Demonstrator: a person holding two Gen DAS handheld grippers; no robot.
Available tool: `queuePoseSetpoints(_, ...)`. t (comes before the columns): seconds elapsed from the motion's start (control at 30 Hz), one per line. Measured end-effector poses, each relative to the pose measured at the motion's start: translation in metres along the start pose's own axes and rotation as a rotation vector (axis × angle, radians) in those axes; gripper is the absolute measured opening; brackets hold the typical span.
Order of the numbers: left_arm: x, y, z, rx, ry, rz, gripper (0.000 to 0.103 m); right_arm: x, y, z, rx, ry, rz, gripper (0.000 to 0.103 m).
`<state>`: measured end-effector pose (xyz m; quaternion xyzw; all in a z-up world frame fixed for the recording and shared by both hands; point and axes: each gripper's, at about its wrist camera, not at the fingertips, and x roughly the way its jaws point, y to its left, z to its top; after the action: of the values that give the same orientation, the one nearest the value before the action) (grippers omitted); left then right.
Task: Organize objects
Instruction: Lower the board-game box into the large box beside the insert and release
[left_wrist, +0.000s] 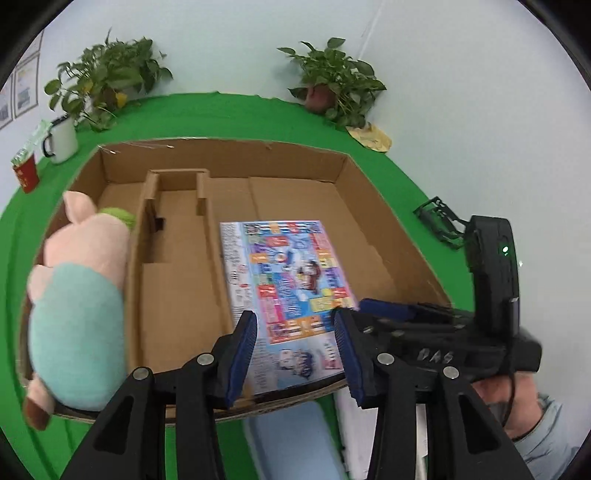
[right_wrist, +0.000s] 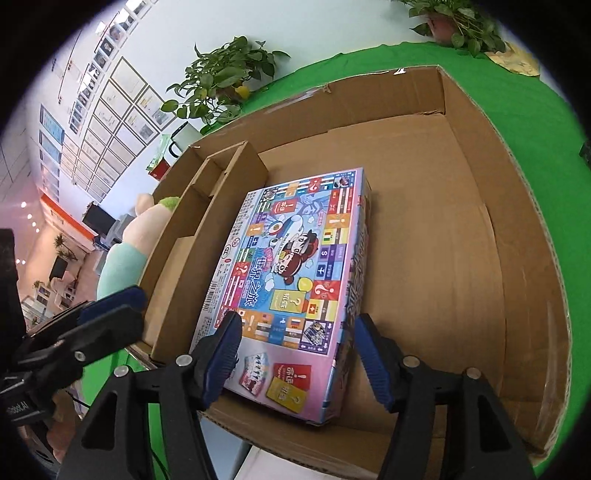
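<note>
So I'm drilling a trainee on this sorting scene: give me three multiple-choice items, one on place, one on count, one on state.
1. The colourful board game box lies:
A in the brown cardboard tray
B on the green cloth
C on the plush

2. Potted plants in the left wrist view:
A one
B two
C four

3. The right claw is:
A shut on the mug
B open, nothing held
C shut on the plush

Answers: A, tray walls surround the box; B, plant and plant; B, its blue pads stand apart above the box.
</note>
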<state>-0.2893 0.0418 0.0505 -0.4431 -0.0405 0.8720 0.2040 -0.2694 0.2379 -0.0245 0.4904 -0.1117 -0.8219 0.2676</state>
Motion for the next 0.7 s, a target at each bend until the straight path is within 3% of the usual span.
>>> queuePoseSetpoints(0.13, 0.001, 0.027, -0.008, -0.049, 0.048, 0.051, 0.042, 0.000, -0.009, 0.003, 0.021, 0.007, -0.020, 0.062)
queuePoseSetpoints(0.17, 0.004, 0.031, -0.011, -0.059, 0.065, 0.049, 0.042, 0.001, -0.010, 0.002, 0.016, 0.009, -0.027, 0.056)
queuePoseSetpoints(0.2, 0.007, 0.036, -0.014, -0.064, 0.084, 0.046, 0.042, 0.003, -0.010, 0.002, 0.008, 0.012, -0.044, 0.039)
queuePoseSetpoints(0.23, 0.010, 0.038, -0.018, -0.070, 0.099, 0.038, 0.042, 0.005, -0.008, 0.001, 0.005, 0.015, -0.052, 0.028)
queuePoseSetpoints(0.27, 0.013, 0.039, -0.021, -0.078, 0.114, 0.021, 0.042, 0.006, -0.007, 0.001, 0.001, 0.019, -0.056, 0.025)
queuePoseSetpoints(0.5, 0.016, 0.030, -0.028, -0.072, 0.100, -0.008, 0.044, 0.011, 0.003, 0.005, -0.036, 0.024, -0.089, 0.026)
queuePoseSetpoints(0.6, 0.012, 0.029, -0.030, -0.061, 0.064, 0.040, 0.044, 0.009, 0.002, 0.004, -0.021, 0.007, -0.084, 0.029)
queuePoseSetpoints(0.63, 0.008, 0.027, -0.031, -0.044, 0.038, 0.070, 0.044, 0.004, 0.004, 0.003, -0.022, -0.023, -0.104, 0.034)
queuePoseSetpoints(0.67, 0.000, 0.024, -0.032, -0.024, -0.001, 0.099, 0.044, -0.004, 0.007, 0.001, -0.035, -0.071, -0.147, 0.055)
queuePoseSetpoints(0.7, -0.010, 0.020, -0.034, -0.001, -0.048, 0.118, 0.047, -0.019, 0.014, -0.003, -0.062, -0.157, -0.213, 0.081)
